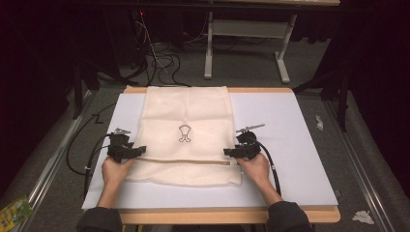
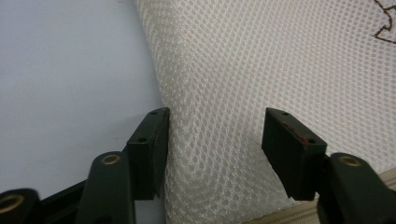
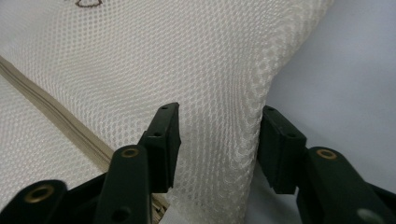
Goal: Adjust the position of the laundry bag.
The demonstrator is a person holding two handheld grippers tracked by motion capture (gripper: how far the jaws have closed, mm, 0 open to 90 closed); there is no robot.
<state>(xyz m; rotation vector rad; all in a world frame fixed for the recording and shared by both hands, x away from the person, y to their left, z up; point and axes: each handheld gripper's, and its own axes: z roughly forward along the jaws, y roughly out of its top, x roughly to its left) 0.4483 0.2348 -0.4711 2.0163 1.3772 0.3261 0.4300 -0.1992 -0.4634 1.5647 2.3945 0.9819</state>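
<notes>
A cream mesh laundry bag (image 1: pixel 186 116) lies flat on the pale mat (image 1: pixel 290 145), with a small black emblem (image 1: pixel 184 133) at its middle and a tan zipper (image 1: pixel 183 161) running across near its front. My left gripper (image 1: pixel 140 151) is at the bag's left edge. In the left gripper view its jaws (image 2: pixel 215 140) stand apart astride that edge of the mesh (image 2: pixel 261 60), the left jaw against the fold. My right gripper (image 1: pixel 227 152) is at the right edge. There its jaws (image 3: pixel 217 140) stand apart around the raised mesh edge (image 3: pixel 233 84), beside the zipper (image 3: pixel 56 102).
The mat covers a wooden table (image 1: pixel 217 216) and has bare room left and right of the bag. Cables (image 1: pixel 162 60) and a white table frame (image 1: pixel 246 29) lie on the floor behind. Crumpled paper (image 1: pixel 362 216) and a green packet (image 1: pixel 12 212) lie beside the table.
</notes>
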